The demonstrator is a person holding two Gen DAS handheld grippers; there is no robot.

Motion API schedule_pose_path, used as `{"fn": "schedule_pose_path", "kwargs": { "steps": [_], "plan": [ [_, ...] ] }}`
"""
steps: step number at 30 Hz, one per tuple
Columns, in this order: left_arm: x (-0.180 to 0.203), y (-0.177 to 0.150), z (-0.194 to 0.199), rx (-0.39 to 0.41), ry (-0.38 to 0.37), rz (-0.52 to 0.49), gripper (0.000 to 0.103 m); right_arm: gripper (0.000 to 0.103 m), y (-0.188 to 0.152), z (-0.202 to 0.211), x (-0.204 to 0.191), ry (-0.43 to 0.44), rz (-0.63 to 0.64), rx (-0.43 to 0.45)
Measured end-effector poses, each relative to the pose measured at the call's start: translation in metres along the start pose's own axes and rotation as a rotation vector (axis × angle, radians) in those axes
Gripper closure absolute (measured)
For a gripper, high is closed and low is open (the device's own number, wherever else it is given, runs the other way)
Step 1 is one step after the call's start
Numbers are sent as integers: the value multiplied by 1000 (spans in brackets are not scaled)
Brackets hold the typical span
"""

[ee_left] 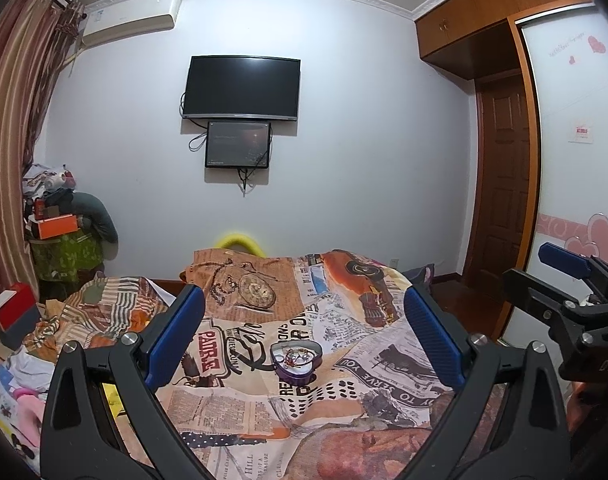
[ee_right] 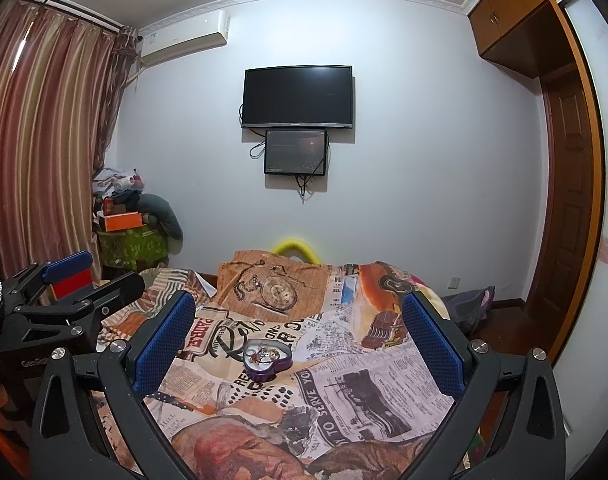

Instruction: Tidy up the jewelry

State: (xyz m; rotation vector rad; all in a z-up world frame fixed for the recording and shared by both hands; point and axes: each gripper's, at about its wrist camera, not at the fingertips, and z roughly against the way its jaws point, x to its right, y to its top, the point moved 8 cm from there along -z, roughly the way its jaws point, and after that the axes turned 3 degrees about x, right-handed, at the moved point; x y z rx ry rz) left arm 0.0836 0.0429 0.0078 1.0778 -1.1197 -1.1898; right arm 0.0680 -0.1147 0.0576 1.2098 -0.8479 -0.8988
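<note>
A purple heart-shaped tin lies open on the bed, with a tangle of small jewelry inside. It also shows in the right wrist view. My left gripper is open and empty, held above the bed short of the tin. My right gripper is open and empty too, at about the same distance from the tin. The right gripper shows at the right edge of the left wrist view. The left gripper shows at the left edge of the right wrist view.
The bed is covered by a newspaper-print quilt with folds and a raised far end. Boxes and clothes are piled at the left by the curtain. A wardrobe and a door stand at the right.
</note>
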Motion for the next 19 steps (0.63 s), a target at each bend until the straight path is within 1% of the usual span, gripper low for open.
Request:
{"fn": "schedule_pose_path", "kwargs": {
  "steps": [10,19],
  "plan": [
    [4,-2,0,0,-6,-12,2,0,-2,-2,1,2,-2,-10],
    [1,-7,-11,-17,-1,-10,2,0,-7,-8,5,0,-11,-25]
  ]
}}
